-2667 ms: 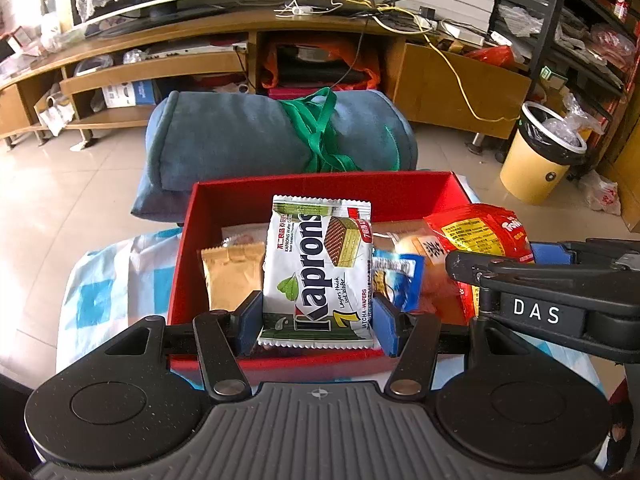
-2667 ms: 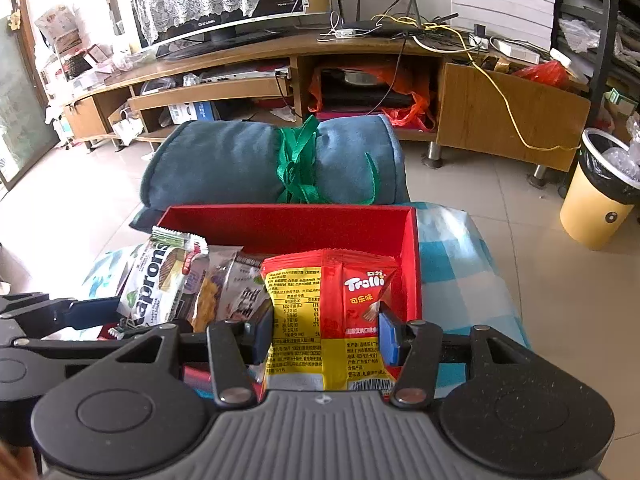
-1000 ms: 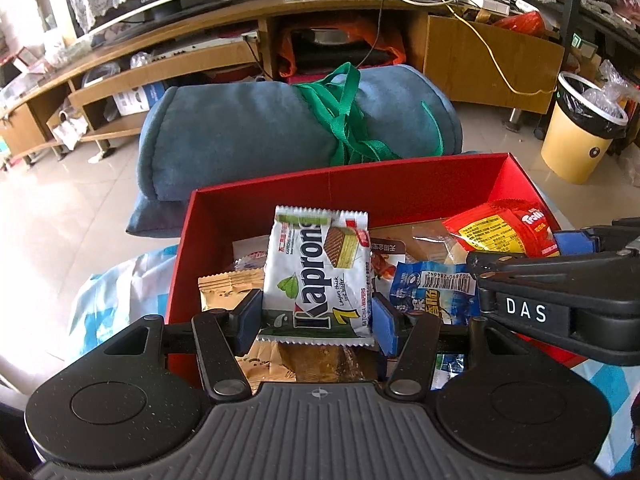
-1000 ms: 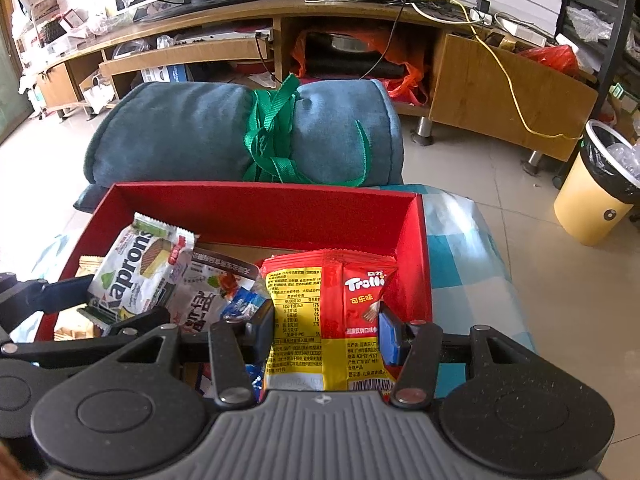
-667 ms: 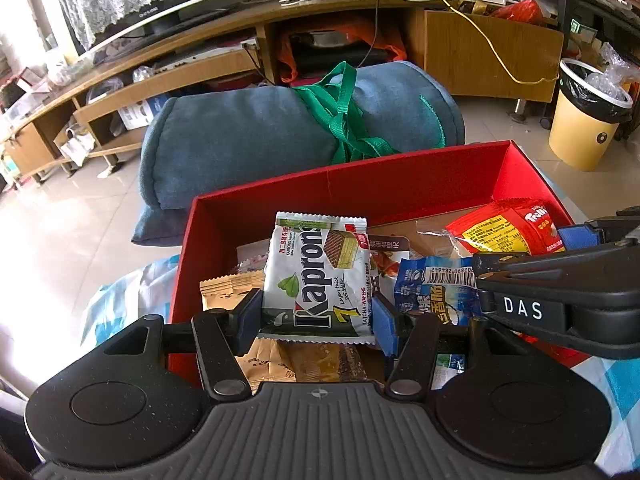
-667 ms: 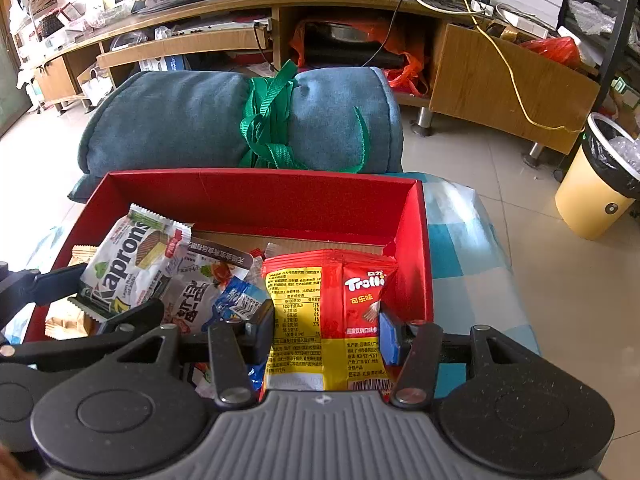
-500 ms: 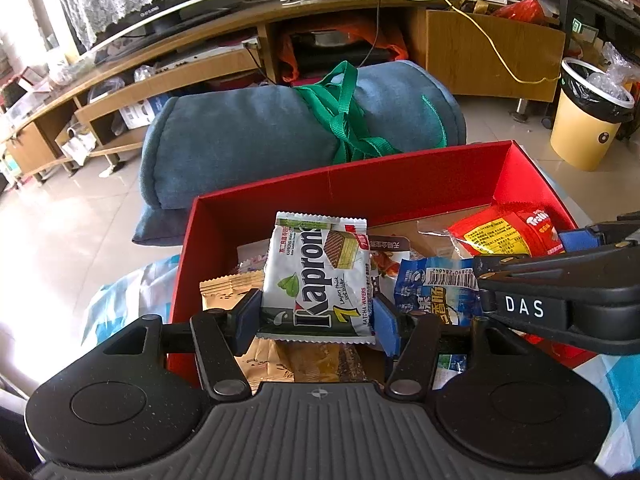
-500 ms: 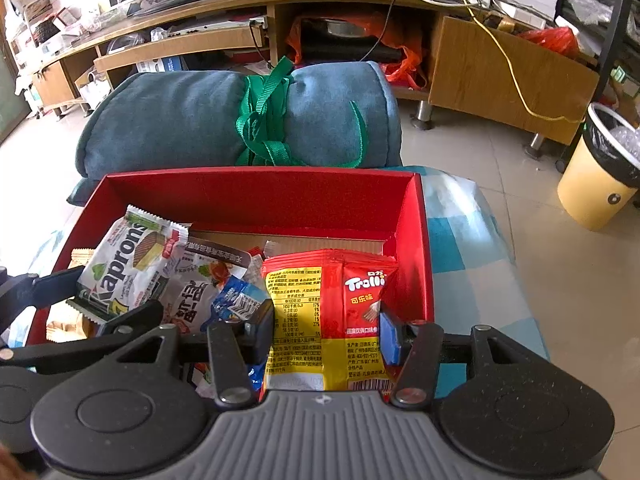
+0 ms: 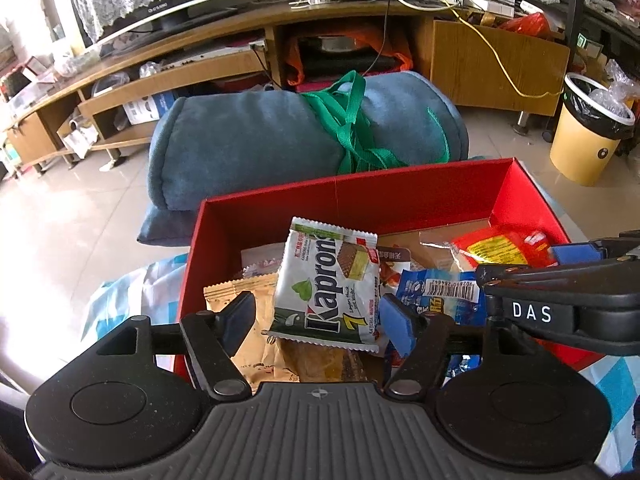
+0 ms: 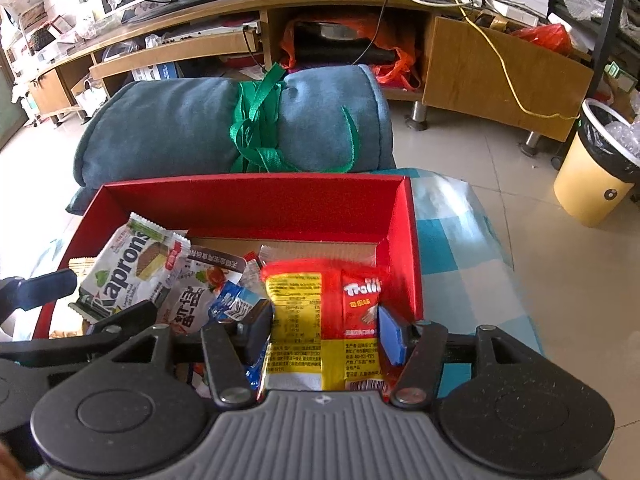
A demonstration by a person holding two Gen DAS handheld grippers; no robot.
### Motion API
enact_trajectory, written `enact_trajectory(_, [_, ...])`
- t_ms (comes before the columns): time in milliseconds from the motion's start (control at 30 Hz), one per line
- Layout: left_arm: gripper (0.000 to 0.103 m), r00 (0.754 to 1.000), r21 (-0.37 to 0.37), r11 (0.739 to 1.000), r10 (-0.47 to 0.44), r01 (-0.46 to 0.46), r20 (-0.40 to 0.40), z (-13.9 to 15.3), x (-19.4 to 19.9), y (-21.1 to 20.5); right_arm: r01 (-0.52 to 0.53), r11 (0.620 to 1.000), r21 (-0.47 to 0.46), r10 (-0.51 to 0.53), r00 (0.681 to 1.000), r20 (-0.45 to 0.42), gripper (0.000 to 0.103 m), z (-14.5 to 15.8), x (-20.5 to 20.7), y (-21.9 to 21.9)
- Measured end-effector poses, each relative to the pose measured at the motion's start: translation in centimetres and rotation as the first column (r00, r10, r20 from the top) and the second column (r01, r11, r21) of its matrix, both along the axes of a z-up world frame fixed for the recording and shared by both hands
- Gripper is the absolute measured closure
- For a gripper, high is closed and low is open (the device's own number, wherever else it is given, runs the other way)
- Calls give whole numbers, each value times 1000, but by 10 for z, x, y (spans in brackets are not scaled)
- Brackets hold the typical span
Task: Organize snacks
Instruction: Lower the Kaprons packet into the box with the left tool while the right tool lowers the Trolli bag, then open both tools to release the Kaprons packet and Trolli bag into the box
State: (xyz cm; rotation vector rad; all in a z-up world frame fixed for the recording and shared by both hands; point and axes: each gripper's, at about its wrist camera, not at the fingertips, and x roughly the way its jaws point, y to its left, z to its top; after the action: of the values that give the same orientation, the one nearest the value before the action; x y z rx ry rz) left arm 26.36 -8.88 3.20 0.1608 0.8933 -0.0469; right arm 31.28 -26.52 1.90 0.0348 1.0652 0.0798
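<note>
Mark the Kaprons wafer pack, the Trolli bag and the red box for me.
Kaprons wafer pack (image 9: 328,292): left wrist view, printed front.
Trolli bag (image 10: 320,312): right wrist view, label face.
Red box (image 10: 256,200): right wrist view, far inner wall.

The box sits on a checked cloth, with a rolled cushion just behind its far wall. Inside, the Kaprons wafer packet lies toward the left side, over a tan packet near the left wall. The Trolli bag lies against the right wall at the near right corner. Between the two lie a barcode wrapper and a white packet. A bin stands on the floor well to the right.
</note>
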Motion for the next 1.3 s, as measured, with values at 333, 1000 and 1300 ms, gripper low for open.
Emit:
enact_trajectory(333, [24, 1000, -36, 999, 7, -6, 18, 11, -2, 7, 4, 1000, 18, -5, 1000, 25, 45, 11, -4, -4])
enact_trajectory(1000, [17, 999, -36, 999, 22, -20, 47, 21, -13, 18, 32, 998, 47, -34, 998, 56, 45, 27, -18, -11])
enact_trajectory(1300, [14, 997, -20, 999, 35, -34, 65, 28, -31, 24, 8, 999, 41, -11, 996, 85, 44, 42, -49, -3])
